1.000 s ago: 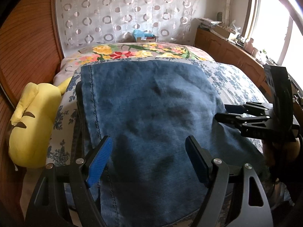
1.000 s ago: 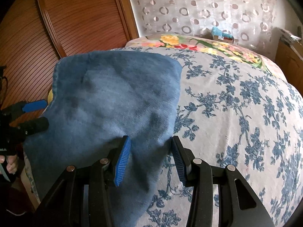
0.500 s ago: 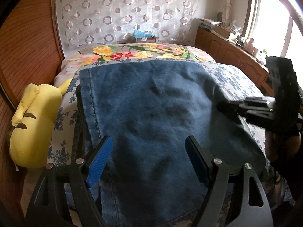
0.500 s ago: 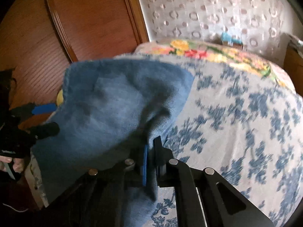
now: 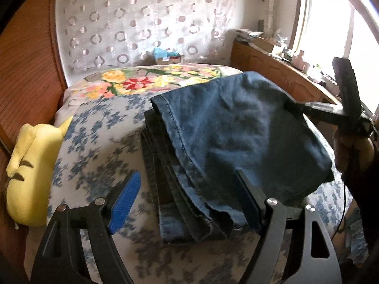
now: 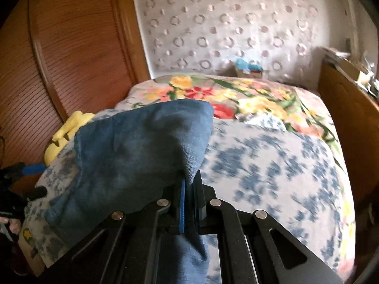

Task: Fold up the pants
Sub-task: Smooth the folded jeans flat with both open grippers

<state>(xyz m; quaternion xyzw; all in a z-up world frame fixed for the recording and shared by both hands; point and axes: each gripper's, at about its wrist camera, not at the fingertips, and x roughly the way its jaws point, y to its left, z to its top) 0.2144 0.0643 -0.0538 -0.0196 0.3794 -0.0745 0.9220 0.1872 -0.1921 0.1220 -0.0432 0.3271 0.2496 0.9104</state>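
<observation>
Blue denim pants (image 5: pixel 236 142) lie in folded layers on the flowered bedspread (image 5: pixel 99 156). My right gripper (image 6: pixel 189 198) is shut on the right edge of the top layer and holds it raised off the bed; it also shows in the left wrist view, right gripper (image 5: pixel 296 106). The lifted denim (image 6: pixel 142 146) hangs to the left of those jaws. My left gripper (image 5: pixel 187 201) stands open over the near end of the pants, whose hem lies against its right finger (image 5: pixel 248 198). In the right wrist view the left gripper (image 6: pixel 30 179) shows at the far left.
A yellow plush toy (image 5: pixel 30 170) lies along the bed's left side by a wooden slatted door (image 6: pixel 71 47). A wooden cabinet (image 5: pixel 279 71) with clutter runs under the window at the right. A bright floral quilt (image 5: pixel 146 80) and a small box (image 5: pixel 165 55) sit at the bed's head.
The right gripper closed on the pants' right edge and lifted it up and away from the bed. In the left view the pants shifted right, baring the bedspread at left.
</observation>
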